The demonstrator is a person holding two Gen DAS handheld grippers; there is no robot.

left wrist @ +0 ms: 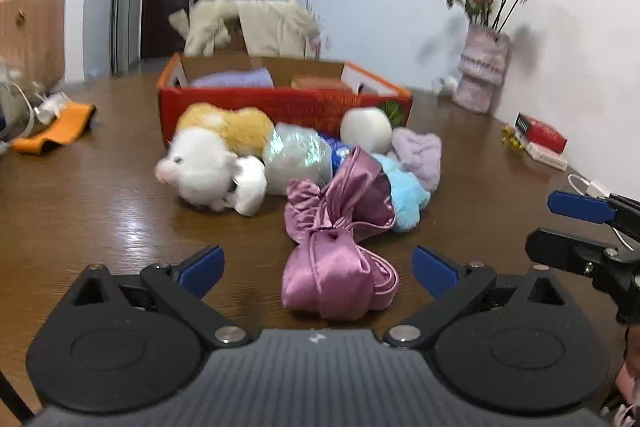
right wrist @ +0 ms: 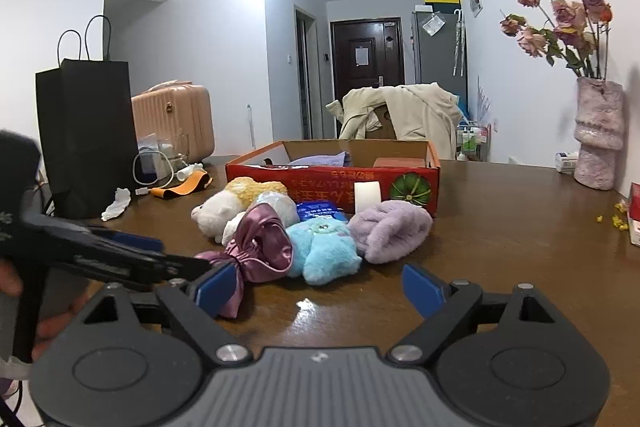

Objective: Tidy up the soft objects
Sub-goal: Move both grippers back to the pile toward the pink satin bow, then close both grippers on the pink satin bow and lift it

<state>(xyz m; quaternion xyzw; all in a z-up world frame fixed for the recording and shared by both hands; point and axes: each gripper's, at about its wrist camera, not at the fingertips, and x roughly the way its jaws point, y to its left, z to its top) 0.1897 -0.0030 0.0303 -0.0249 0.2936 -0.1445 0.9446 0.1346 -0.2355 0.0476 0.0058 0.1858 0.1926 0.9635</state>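
Note:
A heap of soft things lies on the brown table before a red cardboard box [left wrist: 256, 107] [right wrist: 280, 181]. It holds a white-and-yellow plush cat [left wrist: 208, 159] [right wrist: 224, 207], a pink satin cloth [left wrist: 336, 227] [right wrist: 260, 243], a blue plush [left wrist: 404, 195] [right wrist: 324, 247] and a lilac fluffy piece [left wrist: 420, 155] [right wrist: 390, 231]. My left gripper [left wrist: 318, 267] [right wrist: 168, 253] is open, its pads on either side of the satin cloth's near end without touching it. My right gripper [right wrist: 320, 287] [left wrist: 544, 223] is open over bare table, just short of the blue plush.
A shiny wrapped ball [left wrist: 298, 155], a white tape roll [left wrist: 366, 129] and a blue packet [right wrist: 320, 211] sit in the heap. The box holds a lilac cloth [left wrist: 236, 79]. A vase of dried roses [right wrist: 598, 131] stands right; a black paper bag [right wrist: 86, 135] and orange strap [left wrist: 60, 129] left.

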